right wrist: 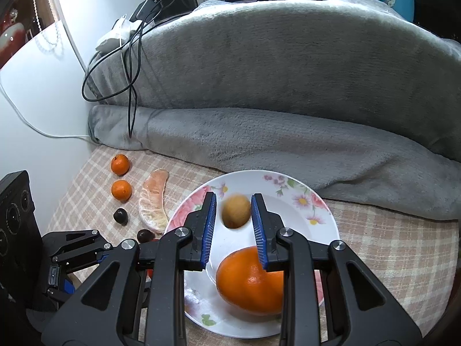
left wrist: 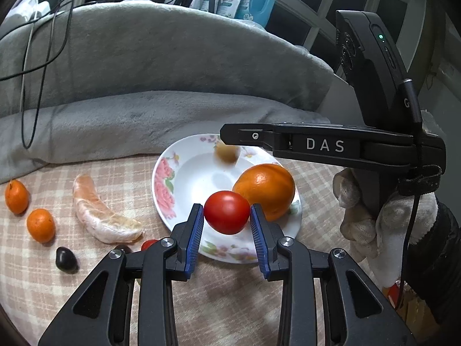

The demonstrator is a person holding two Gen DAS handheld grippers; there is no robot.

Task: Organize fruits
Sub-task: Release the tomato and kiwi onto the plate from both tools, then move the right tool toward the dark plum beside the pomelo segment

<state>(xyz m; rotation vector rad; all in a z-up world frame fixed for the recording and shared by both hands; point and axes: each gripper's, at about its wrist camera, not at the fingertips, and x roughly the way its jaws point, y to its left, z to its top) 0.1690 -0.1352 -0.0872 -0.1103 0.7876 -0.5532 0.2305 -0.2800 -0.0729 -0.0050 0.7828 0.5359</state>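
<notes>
Gripping tomato (left wrist: 227, 212) — left claw (left wrist: 227, 216) over plate (left wrist: 178, 173) rim

My left tongs (left wrist: 227, 216) show ribbed blue pads; glossy tomato (left wrist: 227, 212), glazed floral plate (left wrist: 170, 173), fuzzy grey blanket (left wrist: 144, 66), matt checked cloth (left wrist: 43, 274).

"DAS" in white letters on right gripper (left wrist: 227, 137) body; other labels unreadable

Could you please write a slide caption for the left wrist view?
Left gripper holds a tomato over a floral plate already carrying an orange.
</notes>
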